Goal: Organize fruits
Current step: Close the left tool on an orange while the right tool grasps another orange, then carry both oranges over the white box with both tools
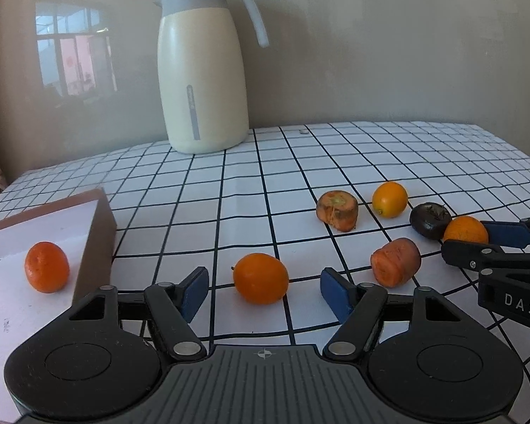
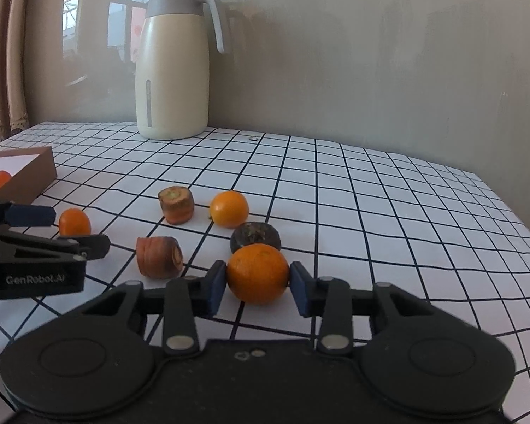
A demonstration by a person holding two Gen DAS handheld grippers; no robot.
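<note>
My left gripper (image 1: 264, 288) is open and straddles an orange (image 1: 261, 278) on the checked tablecloth, with a gap at each blue pad. From the right wrist view the same left gripper (image 2: 62, 229) stands around that orange (image 2: 75, 222). My right gripper (image 2: 258, 288) is shut on another orange (image 2: 258, 274), both pads pressing its sides while it rests on the cloth. In the left wrist view the right gripper (image 1: 467, 239) and its orange (image 1: 465, 229) are at the far right. A brown box (image 1: 95, 233) at the left holds one orange (image 1: 47, 266).
Between the grippers lie two carrot chunks (image 2: 176, 205) (image 2: 159, 257), a yellow-orange fruit (image 2: 229, 209) and a dark fruit (image 2: 255, 236) just behind the held orange. A cream thermos jug (image 2: 173, 70) stands at the back by the wall. The table edge (image 2: 512, 212) runs along the right.
</note>
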